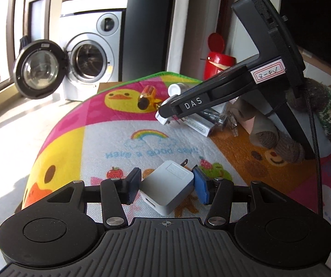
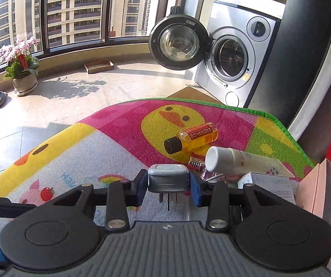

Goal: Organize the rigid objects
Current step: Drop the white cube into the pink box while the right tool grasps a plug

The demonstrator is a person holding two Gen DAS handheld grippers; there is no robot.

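A grey charger point(image 1: 168, 190) is clamped between the left gripper point(image 1: 167, 185) pads above the mat point(image 1: 119, 143) (printed "have a good day"); a second grey plug point(image 2: 167, 178) is pinched by the right gripper point(image 2: 168, 184), marked "DAS"

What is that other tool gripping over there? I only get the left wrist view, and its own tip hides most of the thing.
Observer: The right tool is clamped on a grey plug adapter, with the prongs hanging down.
Operator: And the white cap behind it?
Observer: That belongs to a white bottle lying on its side, close to an orange bottle that also lies flat.
Operator: Is anything standing by the big window?
Observer: Yes, a pot of pink flowers stands there in the sun.
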